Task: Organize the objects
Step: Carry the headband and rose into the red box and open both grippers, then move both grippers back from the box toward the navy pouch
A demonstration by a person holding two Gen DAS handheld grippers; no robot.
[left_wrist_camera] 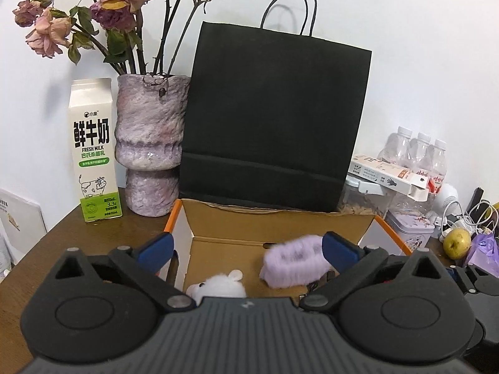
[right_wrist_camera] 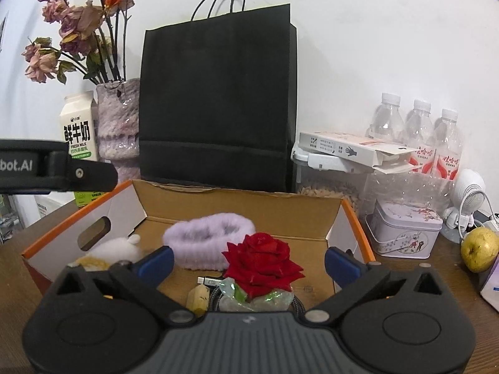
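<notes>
An open cardboard box (left_wrist_camera: 274,218) (right_wrist_camera: 237,201) with orange edges stands on the brown table. Inside lie a fluffy lilac band (left_wrist_camera: 293,261) (right_wrist_camera: 209,243), a white plush toy (left_wrist_camera: 218,285) (right_wrist_camera: 115,247), a red rose (right_wrist_camera: 262,260), a small yellow block (right_wrist_camera: 198,299) and a braided cable. My left gripper (left_wrist_camera: 246,249) is open above the box, its right finger next to the lilac band. My right gripper (right_wrist_camera: 248,260) is open and empty over the box's near side, with the rose between its fingers. The left gripper's body (right_wrist_camera: 56,168) shows at left in the right wrist view.
Behind the box stand a black paper bag (left_wrist_camera: 274,118) (right_wrist_camera: 218,99), a lilac vase of dried roses (left_wrist_camera: 149,143) and a milk carton (left_wrist_camera: 93,149). At right are water bottles (right_wrist_camera: 418,134), a food container (right_wrist_camera: 330,184), a tin (right_wrist_camera: 405,230) and a pear (right_wrist_camera: 478,249).
</notes>
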